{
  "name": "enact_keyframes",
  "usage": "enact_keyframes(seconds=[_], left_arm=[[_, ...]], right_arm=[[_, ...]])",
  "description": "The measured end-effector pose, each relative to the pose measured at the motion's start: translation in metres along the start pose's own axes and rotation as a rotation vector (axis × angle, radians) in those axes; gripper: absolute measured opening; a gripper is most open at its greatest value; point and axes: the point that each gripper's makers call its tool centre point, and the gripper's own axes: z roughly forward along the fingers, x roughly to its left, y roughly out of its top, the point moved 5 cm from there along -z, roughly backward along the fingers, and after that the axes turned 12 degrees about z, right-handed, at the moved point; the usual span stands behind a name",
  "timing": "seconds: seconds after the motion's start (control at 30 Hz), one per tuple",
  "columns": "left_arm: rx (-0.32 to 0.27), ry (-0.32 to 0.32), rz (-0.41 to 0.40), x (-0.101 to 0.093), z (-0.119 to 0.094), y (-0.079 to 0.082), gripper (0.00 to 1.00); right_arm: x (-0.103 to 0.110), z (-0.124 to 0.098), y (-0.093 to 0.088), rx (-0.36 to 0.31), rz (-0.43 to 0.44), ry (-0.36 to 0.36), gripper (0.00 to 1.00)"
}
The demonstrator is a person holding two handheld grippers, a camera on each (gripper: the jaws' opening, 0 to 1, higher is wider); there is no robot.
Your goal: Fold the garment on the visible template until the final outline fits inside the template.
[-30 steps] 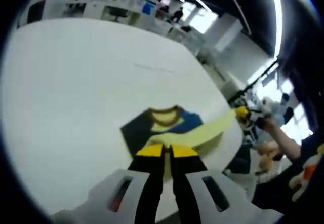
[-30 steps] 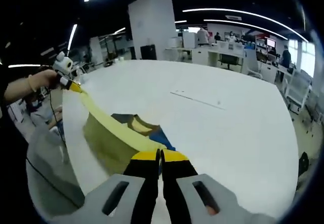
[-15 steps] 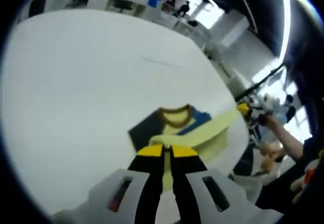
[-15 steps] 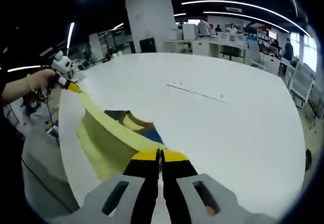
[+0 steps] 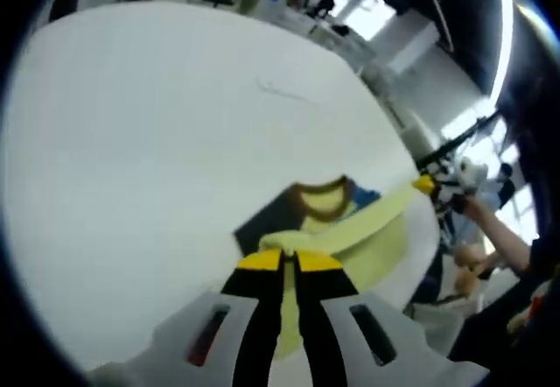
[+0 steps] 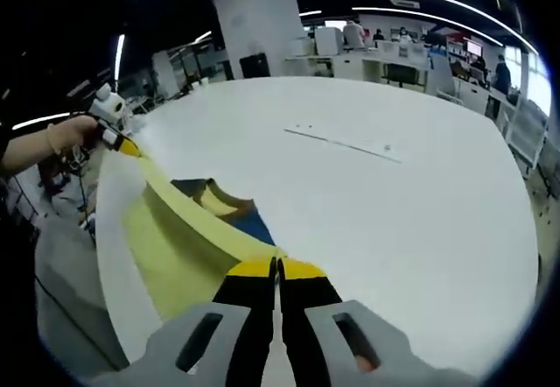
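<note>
Garment (image 5: 346, 225), a pale yellow shirt with dark sleeves, a blue patch and a brown collar, is seen in the left gripper view lying near the edge of the white worktop (image 5: 131, 142), with its yellow hem lifted off the surface. The left tongs (image 5: 290, 260) are pressed together on one end of that hem, and the hem is stretched taut across to the right tongs (image 5: 423, 184), which are held by a hand (image 5: 477, 216) at the right of the view and are closed on the other end. Compared with a second earlier, the collar is seen further up and to the right in this view, and more yellow cloth is spread below the taut hem.

In the right gripper view the garment (image 6: 179, 247) is seen near the worktop (image 6: 394, 212) edge, its collar lying flat. The right tongs (image 6: 277, 269) are pinched shut on the hem, which is drawn as a yellow band up to the left tongs (image 6: 129, 148), gripped by a hand (image 6: 66, 137). A broader sheet of yellow fabric is shown under the band than a second earlier. A thin line is marked on the worktop further off.
</note>
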Motion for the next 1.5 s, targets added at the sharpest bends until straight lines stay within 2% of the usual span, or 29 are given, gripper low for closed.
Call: enact_keyframes(seconds=[0.1,0.17,0.63,1.03,1.3,1.5], left_arm=[[0.012,0.001,-0.002,-0.001,-0.001,-0.003,0.00],[0.020,-0.002,-0.004,0.007,0.003,-0.003,0.00],[0.038,0.015,-0.050,0.036,0.036,-0.003,0.00],[0.084,0.027,-0.063,0.053,0.061,-0.008,0.00],[0.105,0.040,-0.083,0.058,0.071,-0.016,0.01],[0.109,0.039,-0.087,0.062,0.073,-0.017,0.01]], right_arm=[[-0.003,0.006,-0.002,0.007,0.005,0.000,0.01],[-0.004,0.011,-0.003,0.015,0.004,0.001,0.01],[-0.024,0.042,-0.012,0.067,0.011,-0.002,0.01],[-0.036,0.063,-0.024,0.113,0.019,0.004,0.01],[-0.033,0.068,-0.031,0.122,0.022,0.001,0.01],[-0.032,0.068,-0.030,0.105,0.043,0.006,0.01]])
